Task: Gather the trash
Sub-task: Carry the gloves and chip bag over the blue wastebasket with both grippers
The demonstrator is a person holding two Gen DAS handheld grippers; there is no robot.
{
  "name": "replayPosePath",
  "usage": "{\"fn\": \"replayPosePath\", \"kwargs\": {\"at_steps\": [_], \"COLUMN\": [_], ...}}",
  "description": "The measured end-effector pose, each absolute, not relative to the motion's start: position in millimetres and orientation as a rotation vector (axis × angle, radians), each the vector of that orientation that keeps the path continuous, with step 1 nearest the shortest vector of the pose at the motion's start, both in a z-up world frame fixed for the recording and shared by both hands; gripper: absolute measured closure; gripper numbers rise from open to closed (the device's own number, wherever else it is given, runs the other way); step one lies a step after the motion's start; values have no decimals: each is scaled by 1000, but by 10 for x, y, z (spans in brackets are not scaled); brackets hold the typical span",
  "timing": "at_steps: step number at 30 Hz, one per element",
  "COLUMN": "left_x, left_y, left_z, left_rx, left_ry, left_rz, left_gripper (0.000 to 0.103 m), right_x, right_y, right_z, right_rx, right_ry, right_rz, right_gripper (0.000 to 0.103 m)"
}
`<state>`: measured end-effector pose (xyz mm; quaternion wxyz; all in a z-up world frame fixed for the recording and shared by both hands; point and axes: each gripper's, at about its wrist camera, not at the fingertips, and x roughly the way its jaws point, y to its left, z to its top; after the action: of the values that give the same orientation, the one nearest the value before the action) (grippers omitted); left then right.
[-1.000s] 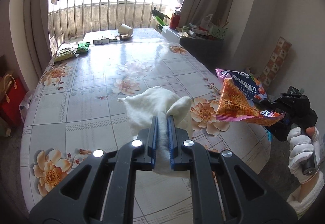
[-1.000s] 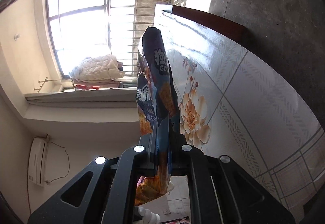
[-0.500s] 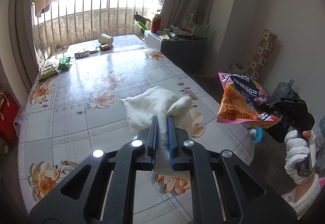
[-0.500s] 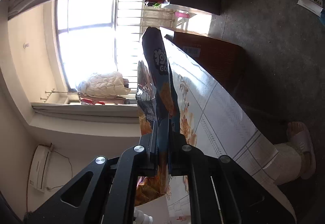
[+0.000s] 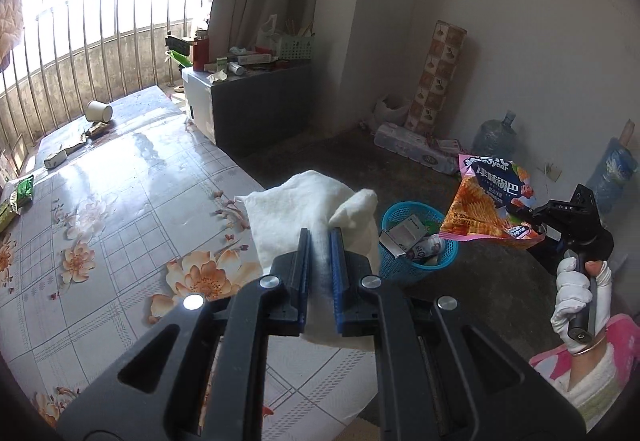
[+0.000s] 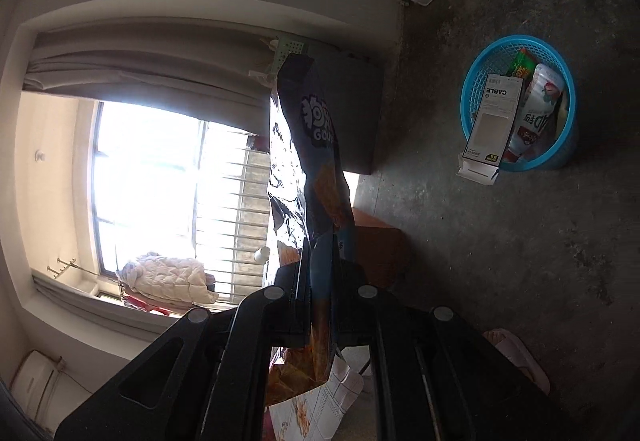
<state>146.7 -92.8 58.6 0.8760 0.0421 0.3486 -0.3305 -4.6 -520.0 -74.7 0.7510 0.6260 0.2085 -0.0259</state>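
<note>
Two pieces of rubbish are in hand at once, one per gripper, and several more lie on the floral table (image 5: 120, 209) at far left: a tipped paper cup (image 5: 99, 111), a small carton (image 5: 55, 159) and green packets (image 5: 22, 193) near the window end, none yet collected.

Nearer the middle, the left gripper (image 5: 319, 241) is clamped tight on a white crumpled cloth (image 5: 304, 201), its blue pads pinching a fold so the bulk bunches up ahead of the fingers, over the table's near right edge.

Just right of the cloth, on the bare floor, stands the blue basket (image 5: 390, 213); it already holds a flat cable box (image 6: 492, 121), a white-and-red wrapper (image 6: 536, 113) and a green one, so it reads as the bin where everything is bound.

Farthest right, the right gripper (image 5: 528, 217), held by a white-gloved hand (image 5: 576, 301), is closed on the lower edge of an orange snack bag (image 5: 486, 205). Gripped by one edge, the bag juts out sideways toward the basket, level with its far rim but not above the opening. Dropping it in looks the likely next step, with the cloth close behind.
</note>
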Motion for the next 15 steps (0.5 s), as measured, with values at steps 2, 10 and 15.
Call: {"fn": "replayPosePath", "kwargs": {"at_steps": [2,10,15], "left_x": [1491,1644,1739], "left_y": [-1124,-1765,-1967], "left_z": [559,375,231], "left_rx": [97,147,179], "left_ry": [743,798,832], "left_rz": [-726,-814,-832], "left_gripper": [95,95,95], "right_x": [-170,-396,-203], "right_y": [-5356,-5797,-6012], "right_z": [-821,-1308,-1715], "right_rx": [1386,1461,1493], "right_ry": [438,421,474], "right_rz": [-104,-265,-327], "right_gripper": [96,96,96]}}
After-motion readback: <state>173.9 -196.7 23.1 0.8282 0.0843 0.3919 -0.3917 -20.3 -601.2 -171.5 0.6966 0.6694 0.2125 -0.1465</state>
